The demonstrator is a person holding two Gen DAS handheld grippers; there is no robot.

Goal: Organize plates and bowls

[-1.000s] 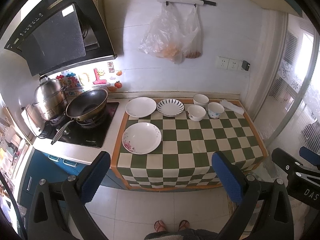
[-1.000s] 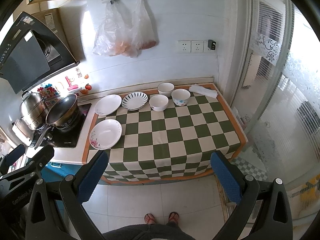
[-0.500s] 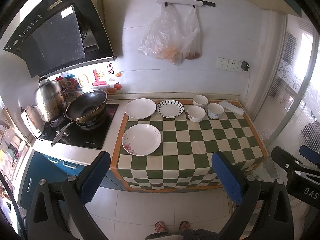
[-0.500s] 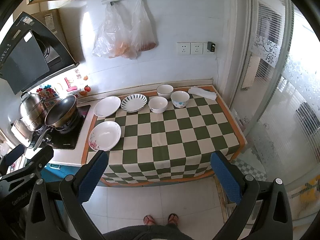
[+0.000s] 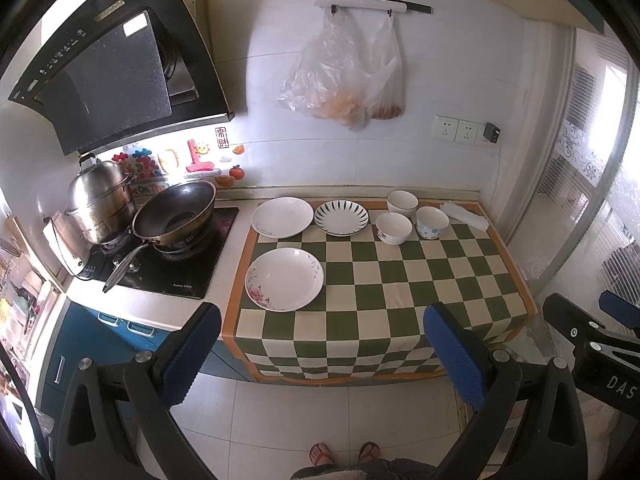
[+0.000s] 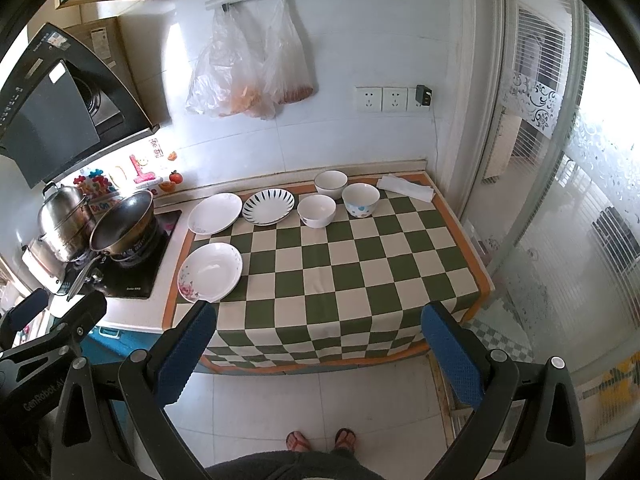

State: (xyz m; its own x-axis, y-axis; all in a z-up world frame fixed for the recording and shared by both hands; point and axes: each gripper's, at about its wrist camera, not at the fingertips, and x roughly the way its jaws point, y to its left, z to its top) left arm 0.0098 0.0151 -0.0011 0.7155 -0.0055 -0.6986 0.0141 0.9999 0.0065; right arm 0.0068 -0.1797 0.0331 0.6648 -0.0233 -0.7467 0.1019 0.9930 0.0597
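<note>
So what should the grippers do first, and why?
Probably lower the left hand-held gripper toward the floral plate. Both hand-held grippers hang open, holding nothing, and that plate lies nearest, apart from the other dishes.

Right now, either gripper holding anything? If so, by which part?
Nothing held. Left gripper and right gripper are both open and empty, short of the counter; plates and bowls sit untouched on the checkered cloth.

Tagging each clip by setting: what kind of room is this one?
A home kitchen, most likely. A black slanted range hood hangs over a dark wok and steel stockpot on a black stove, beside a green-and-cream checkered counter cloth with white plates and bowls.
</note>
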